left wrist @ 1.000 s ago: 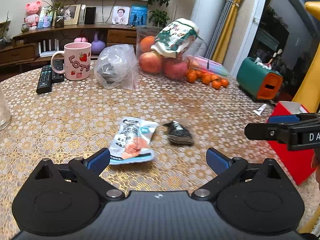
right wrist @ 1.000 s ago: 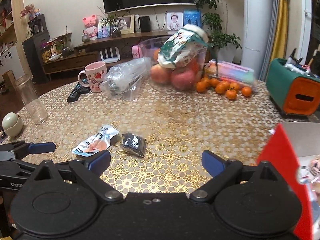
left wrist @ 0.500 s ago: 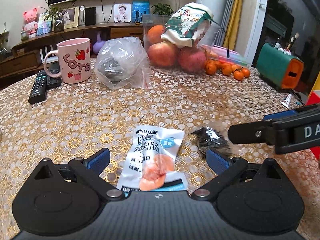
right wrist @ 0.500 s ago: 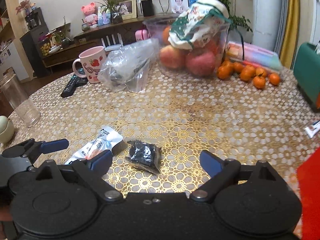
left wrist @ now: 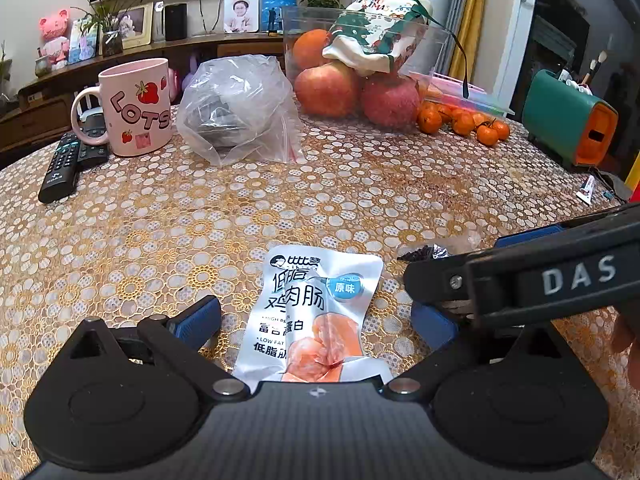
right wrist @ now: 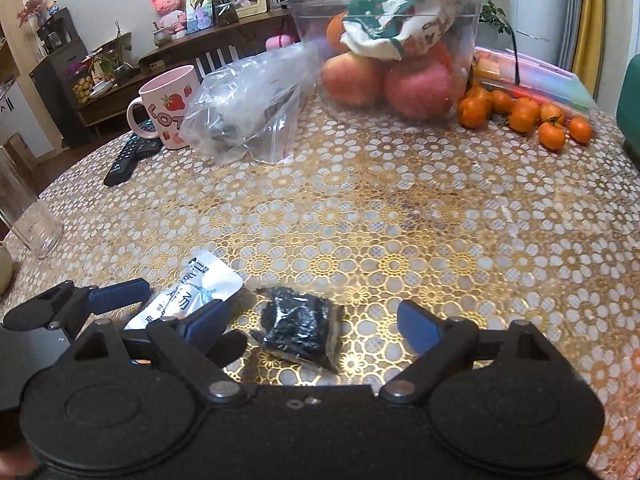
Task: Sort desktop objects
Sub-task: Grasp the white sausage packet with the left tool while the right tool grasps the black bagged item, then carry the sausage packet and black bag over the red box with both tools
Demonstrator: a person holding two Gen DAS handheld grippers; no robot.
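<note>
**Both grippers close in on the two packets**

Since a second ago both grippers have advanced across the table (left wrist: 280,200): the white sausage packet (left wrist: 316,312), then out ahead of the left gripper (left wrist: 314,326), now lies between its blue pads, and the dark packet (right wrist: 300,328) sits between the pads of the right gripper (right wrist: 316,324).

The left gripper's fingers are spread wide, one on each side of the white packet, apart from it; the packet's near end runs under the gripper body at 6 o'clock. The right gripper's fingers are likewise spread, flanking the dark packet without touching it. In the left view the right gripper crosses at 3 o'clock and hides most of the dark packet, so how close the two packets lie is hard to judge there; the right view shows them just beside each other.

Farther off, at 11 o'clock, stand a pink mug (left wrist: 136,108) and remote controls (left wrist: 66,166); a clear plastic bag (left wrist: 236,108) lies at 12, a clear fruit tub (left wrist: 360,76) and small oranges (left wrist: 464,122) at 1.
</note>
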